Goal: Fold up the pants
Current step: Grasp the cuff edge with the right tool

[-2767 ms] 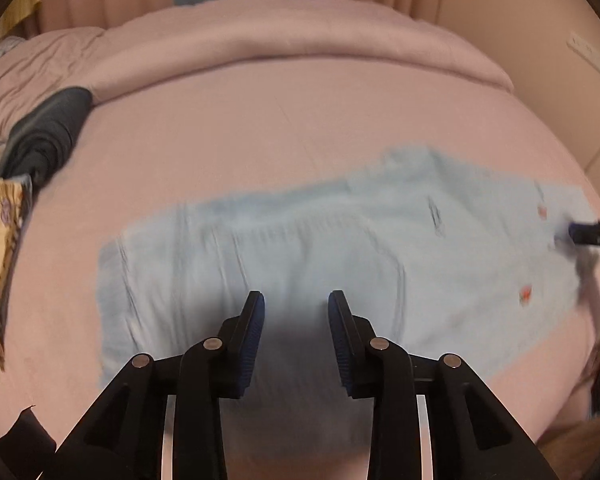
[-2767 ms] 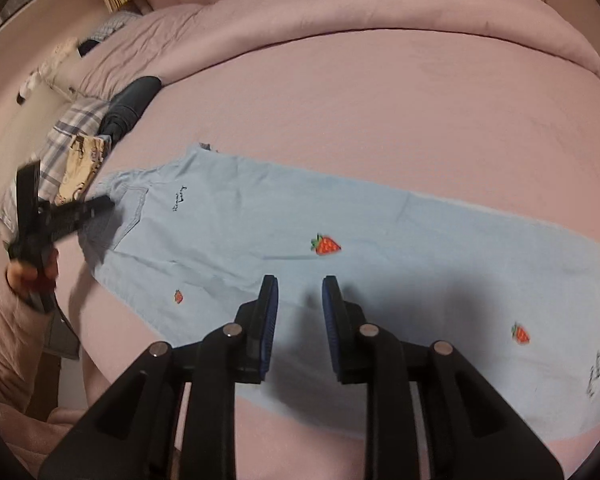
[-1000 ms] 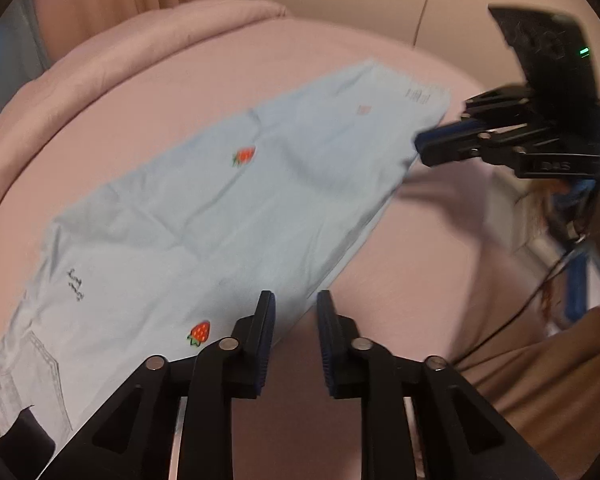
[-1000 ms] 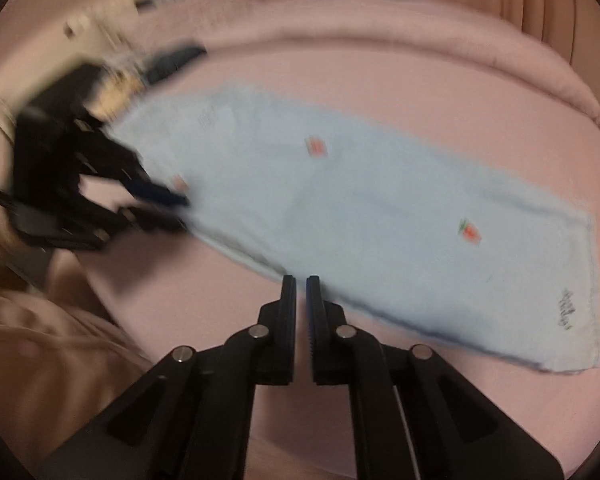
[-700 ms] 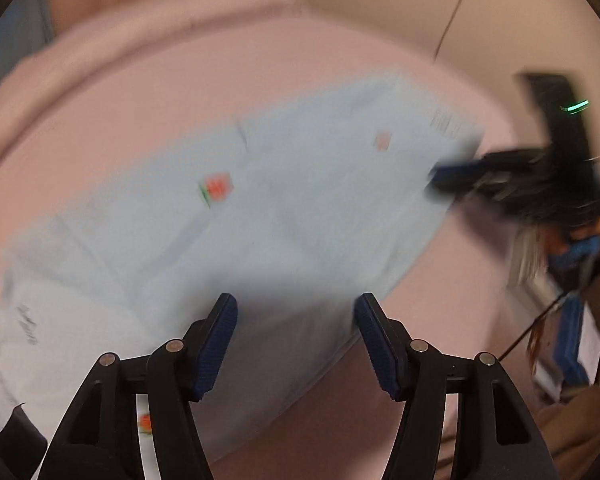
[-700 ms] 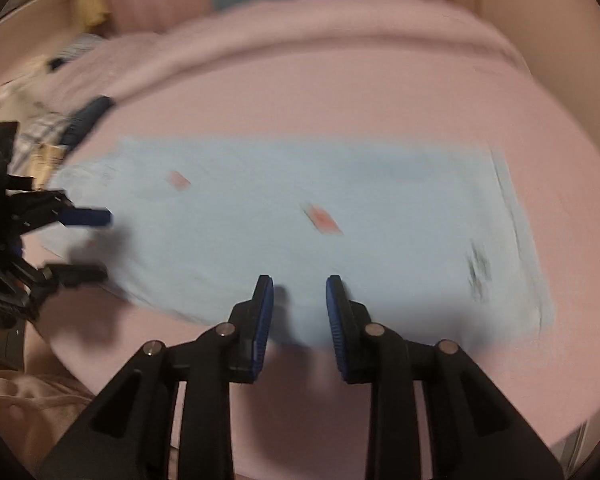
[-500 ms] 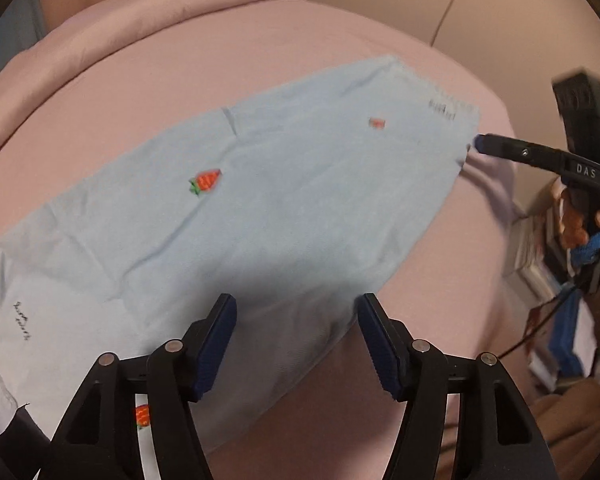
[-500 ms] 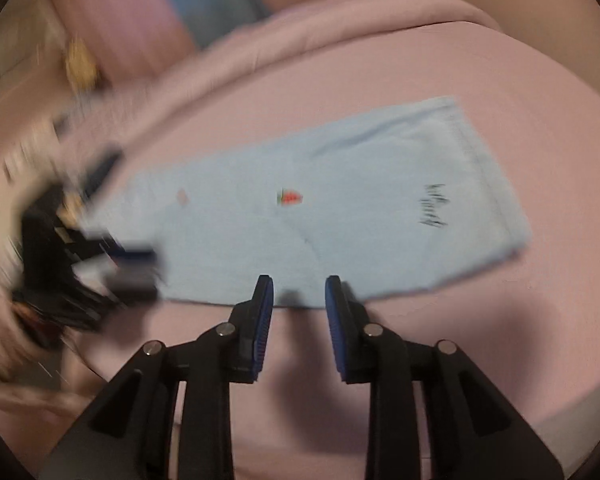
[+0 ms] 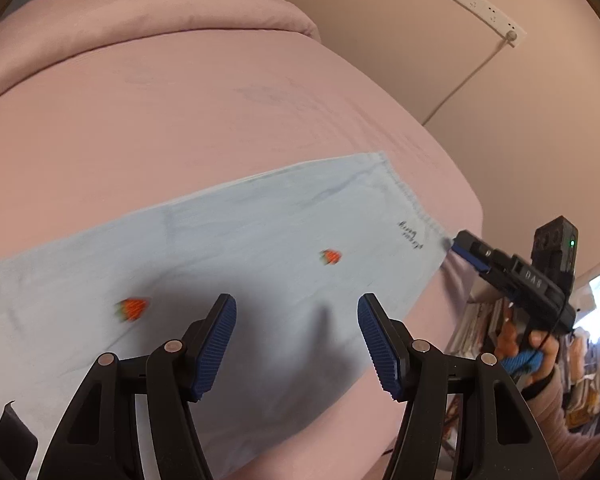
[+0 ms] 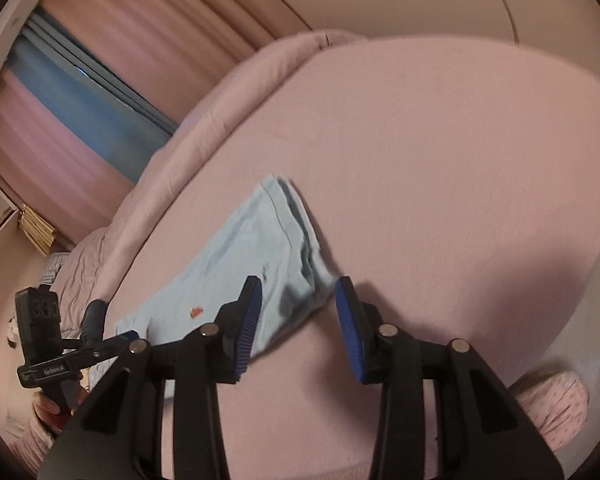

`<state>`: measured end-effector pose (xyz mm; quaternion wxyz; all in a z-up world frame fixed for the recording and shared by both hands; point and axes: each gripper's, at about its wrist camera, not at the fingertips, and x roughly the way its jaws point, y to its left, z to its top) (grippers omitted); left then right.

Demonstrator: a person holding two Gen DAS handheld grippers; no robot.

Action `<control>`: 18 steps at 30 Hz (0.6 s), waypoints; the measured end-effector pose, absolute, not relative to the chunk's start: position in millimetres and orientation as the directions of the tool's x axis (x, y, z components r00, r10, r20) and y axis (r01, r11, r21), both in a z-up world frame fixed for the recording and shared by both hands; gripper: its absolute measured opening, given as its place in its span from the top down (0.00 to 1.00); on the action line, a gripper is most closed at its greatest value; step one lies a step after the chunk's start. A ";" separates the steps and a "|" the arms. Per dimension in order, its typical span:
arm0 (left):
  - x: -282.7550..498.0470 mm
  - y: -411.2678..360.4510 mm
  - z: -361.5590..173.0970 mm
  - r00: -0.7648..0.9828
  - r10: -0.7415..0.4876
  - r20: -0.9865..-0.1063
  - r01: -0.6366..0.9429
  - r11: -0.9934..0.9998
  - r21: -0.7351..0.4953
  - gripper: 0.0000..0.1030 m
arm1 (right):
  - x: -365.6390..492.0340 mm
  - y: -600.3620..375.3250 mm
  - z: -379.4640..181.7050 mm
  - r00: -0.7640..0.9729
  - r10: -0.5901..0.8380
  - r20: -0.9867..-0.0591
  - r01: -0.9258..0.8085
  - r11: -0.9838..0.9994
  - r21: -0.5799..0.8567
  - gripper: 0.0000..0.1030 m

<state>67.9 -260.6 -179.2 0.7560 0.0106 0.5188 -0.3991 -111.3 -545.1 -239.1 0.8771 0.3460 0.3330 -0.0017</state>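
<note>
Light blue pants (image 9: pixel 228 248) with strawberry patches lie flat and stretched out on the pink bed (image 9: pixel 180 120). My left gripper (image 9: pixel 296 320) hovers open over the near edge of the leg part, nothing between its pads. In the left wrist view my right gripper (image 9: pixel 460 246) sits at the near hem corner on the right. In the right wrist view the pants (image 10: pixel 260 248) run away to the left. Their hem corner shows between the fingers of my right gripper (image 10: pixel 298 292), whose jaws are opening and not pressing on cloth. My left gripper (image 10: pixel 120 338) shows at the far left.
A rolled pink duvet (image 9: pixel 140 12) lines the far side of the bed. The wall to the right carries a power strip (image 9: pixel 472 0) with a hanging cable. Curtains (image 10: pixel 100 92) and pillows (image 10: pixel 76 272) lie at the left. The bed edge drops off beside both hands.
Both grippers have widened from nearly shut. The left one slid along the pants toward the hem end. The right one rolled and swung round to the hem corner.
</note>
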 end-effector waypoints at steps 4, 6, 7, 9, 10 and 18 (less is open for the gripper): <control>70.3 -286.4 -184.3 0.105 -0.602 -0.791 0.635 0.653 -0.412 0.38 | -100.5 -556.9 -245.6 0.742 0.239 -0.626 0.235 0.783 0.577 0.79; 72.1 -300.8 -186.2 0.096 -0.595 -0.798 0.643 0.649 -0.406 0.38 | -95.5 -556.0 -247.6 0.728 0.236 -0.644 0.231 0.799 0.555 0.89; 72.8 -308.7 -187.3 0.087 -0.593 -0.801 0.650 0.643 -0.405 0.38 | -92.5 -553.8 -247.0 0.719 0.225 -0.658 0.230 0.816 0.531 0.90; 74.2 -320.2 -190.3 0.082 -0.587 -0.806 0.660 0.637 -0.398 0.38 | -84.2 -551.5 -239.7 0.713 0.202 -0.671 0.222 0.843 0.490 0.92; 74.9 -326.6 -191.8 0.077 -0.584 -0.808 0.665 0.634 -0.395 0.38 | -91.4 -558.8 -236.8 0.716 0.193 -0.671 0.221 0.849 0.480 0.92; 75.7 -350.8 -213.7 0.057 -0.535 -0.843 0.686 0.635 -0.356 0.38 | -87.2 -577.8 -255.2 0.674 0.185 -0.715 0.262 0.845 0.466 0.92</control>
